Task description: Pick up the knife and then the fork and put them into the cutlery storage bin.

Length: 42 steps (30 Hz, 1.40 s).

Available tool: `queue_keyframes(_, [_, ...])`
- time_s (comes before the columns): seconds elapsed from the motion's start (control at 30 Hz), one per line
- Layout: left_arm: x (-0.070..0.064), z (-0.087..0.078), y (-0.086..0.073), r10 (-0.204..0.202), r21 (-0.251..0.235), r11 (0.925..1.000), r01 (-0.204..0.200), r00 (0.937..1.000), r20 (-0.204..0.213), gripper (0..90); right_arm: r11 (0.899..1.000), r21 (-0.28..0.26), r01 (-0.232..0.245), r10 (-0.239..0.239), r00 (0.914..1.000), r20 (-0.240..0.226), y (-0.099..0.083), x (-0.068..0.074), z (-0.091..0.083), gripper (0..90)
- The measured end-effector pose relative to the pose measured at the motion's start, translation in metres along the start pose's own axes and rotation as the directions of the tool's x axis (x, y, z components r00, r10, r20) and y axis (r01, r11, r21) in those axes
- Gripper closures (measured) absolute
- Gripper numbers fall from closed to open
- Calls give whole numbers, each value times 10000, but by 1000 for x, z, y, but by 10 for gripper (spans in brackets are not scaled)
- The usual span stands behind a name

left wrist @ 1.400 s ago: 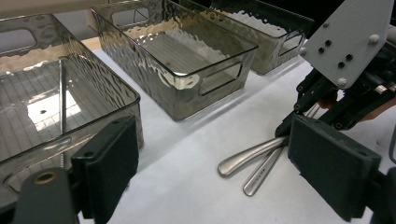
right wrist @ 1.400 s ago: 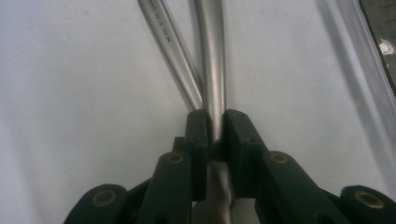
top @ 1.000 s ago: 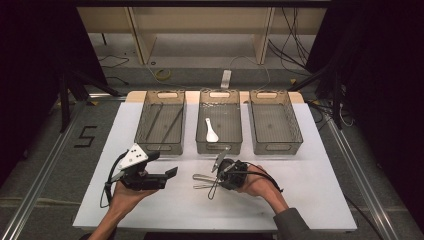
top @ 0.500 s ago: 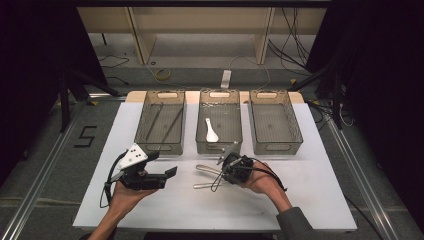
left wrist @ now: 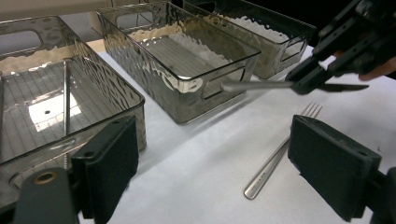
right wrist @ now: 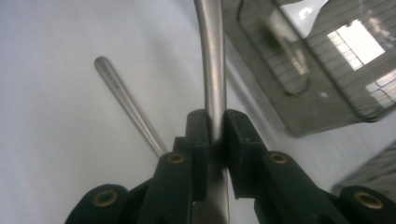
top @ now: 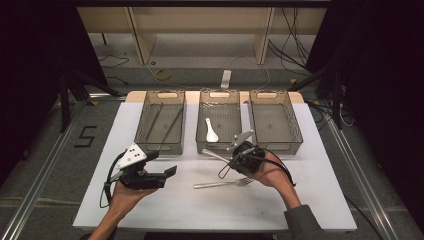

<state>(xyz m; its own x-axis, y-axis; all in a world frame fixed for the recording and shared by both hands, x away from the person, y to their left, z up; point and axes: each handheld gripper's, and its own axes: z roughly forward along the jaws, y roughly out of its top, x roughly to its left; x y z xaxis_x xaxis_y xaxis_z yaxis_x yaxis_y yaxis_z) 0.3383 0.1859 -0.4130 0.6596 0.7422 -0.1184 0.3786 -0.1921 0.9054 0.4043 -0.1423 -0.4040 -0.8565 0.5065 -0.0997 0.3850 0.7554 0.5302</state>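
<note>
since a moment ago the right gripper (top: 226, 167) has lifted a knife (left wrist: 261, 85) off the white table (top: 310, 200) and nearer the middle tray (top: 221, 145); its jaws are clamped on the knife, whose handle points at that tray. left gripper (top: 167, 172) hovers with jaws wide apart, holding nothing. a fork (top: 223, 183) lies flat on the table just below the knife.

A white table (top: 320, 200) stood on grey floor (top: 40, 165) marked with a "5" (top: 86, 136). Beyond its far edge stood what looked like wooden shelving (top: 200, 30), cables (top: 295, 35) trailing below, darkness either side.
</note>
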Motion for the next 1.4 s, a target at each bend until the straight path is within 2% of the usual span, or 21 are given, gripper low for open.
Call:
queue_keyframes(0.23, [1,0,0,-54,-43,10000,54,10000,-54,158,9982,-424,-427,445,9982,413,6,-20,-16,805])
queue_keyframes(0.47, [1,-1,0,-42,-97,9999,42,10000,-55,158,9928,-564,-1052,1094,9909,779,11,-43,-24,805])
queue_keyframes(0.6, [1,-1,0,-55,-113,9999,54,10000,-65,158,9870,-705,-1446,1508,9842,932,13,-57,-27,805])
queue_keyframes(0.77, [1,-1,0,-119,-128,9998,118,9999,-60,158,9809,-694,-1817,1897,9725,1351,14,-72,-30,805])
queue_keyframes(0.9, [1,-1,0,-132,-145,9998,131,9999,-62,158,9739,-745,-2143,2231,9643,1428,14,-83,-32,805])
queue_keyframes(1.23, [2,-1,0,-164,-133,9998,162,9998,-129,158,9615,-726,-2651,2739,9461,1730,15,-109,-28,805])
queue_keyframes(1.4, [2,-1,1,-191,-166,9997,189,9997,-135,158,9499,-642,-3058,3124,9293,1968,15,-122,-27,805])
